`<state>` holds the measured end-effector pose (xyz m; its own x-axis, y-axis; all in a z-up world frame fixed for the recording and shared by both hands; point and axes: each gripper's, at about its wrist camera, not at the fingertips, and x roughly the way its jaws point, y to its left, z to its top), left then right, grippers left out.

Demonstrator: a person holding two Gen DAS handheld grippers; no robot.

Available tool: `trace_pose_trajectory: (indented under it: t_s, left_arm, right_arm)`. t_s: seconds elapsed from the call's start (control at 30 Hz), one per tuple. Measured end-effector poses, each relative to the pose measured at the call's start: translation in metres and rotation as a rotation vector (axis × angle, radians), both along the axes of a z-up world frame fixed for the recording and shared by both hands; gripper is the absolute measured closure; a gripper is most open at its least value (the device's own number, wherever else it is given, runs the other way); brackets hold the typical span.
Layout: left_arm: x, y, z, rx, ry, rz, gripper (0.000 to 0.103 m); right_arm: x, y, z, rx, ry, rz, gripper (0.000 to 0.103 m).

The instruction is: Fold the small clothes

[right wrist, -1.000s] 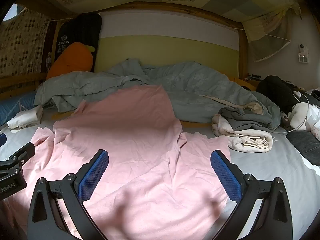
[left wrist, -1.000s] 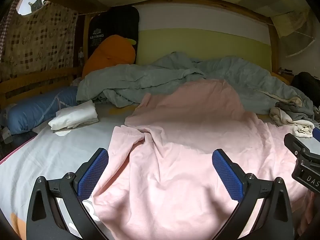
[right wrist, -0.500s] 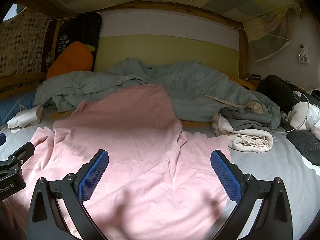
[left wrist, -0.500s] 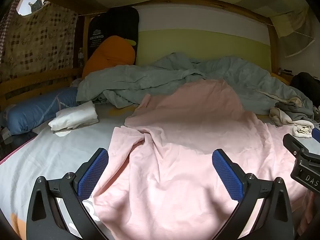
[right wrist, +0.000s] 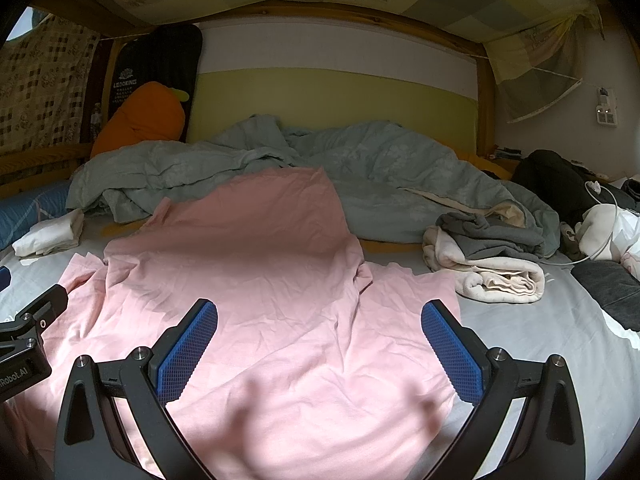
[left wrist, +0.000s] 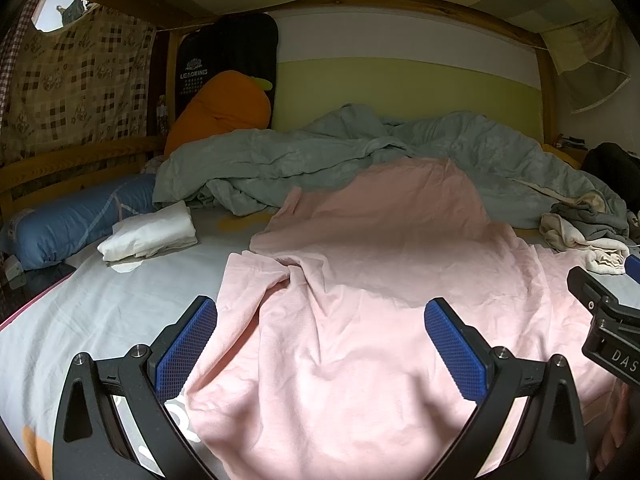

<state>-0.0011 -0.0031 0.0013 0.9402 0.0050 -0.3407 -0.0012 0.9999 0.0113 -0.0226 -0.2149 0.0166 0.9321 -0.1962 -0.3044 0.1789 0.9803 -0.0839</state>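
Pink shirt (left wrist: pixel 360 300) spread flat and wrinkled across the bed (left wrist: pixel 100 312), unfolded, far hem draped up against the grey-green duvet (left wrist: pixel 280 160); a folded white garment (left wrist: pixel 152 236) off to the left, seemingly done already. Left gripper (left wrist: pixel 320 344) over the shirt's left sleeve side, jaws wide apart and empty; right gripper (right wrist: pixel 320 344) over the right side, jaws likewise spread, nothing held. Further right, a cream-and-grey bundle (right wrist: pixel 488 260), probably waiting; every fold on the pink one left to make.
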Motion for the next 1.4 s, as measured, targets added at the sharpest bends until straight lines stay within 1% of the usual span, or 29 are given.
trace_pose_trajectory:
  t_s: [0.73,1.03,1.2,1.23,1.4]
  left_arm:
    - [0.0001,0.0006,-0.0006,-0.002,0.004,0.0,0.0]
    - [-0.0005,0.0043,-0.0055,-0.01,0.017,0.001,0.0]
    - [-0.0001,0.0043,-0.0046,-0.009,0.017,0.001,0.0]
    - [-0.0002,0.0044,-0.0046,-0.009,0.017,0.001,0.0]
    - [-0.0001,0.0043,-0.0041,-0.01,0.018,0.001,0.0]
  right_arm:
    - [0.0026,-0.0018,-0.0002,0.002,0.004,0.0,0.001]
    - [0.0024,-0.0021,-0.0003,0.001,0.006,0.0,0.001]
    - [0.0042,0.0036,0.0052,0.003,0.009,0.0,0.001]
    - [0.0037,-0.0027,-0.0002,0.004,0.009,-0.001,0.001]
    - [0.0033,-0.0039,-0.0015,0.004,0.01,-0.001,0.001]
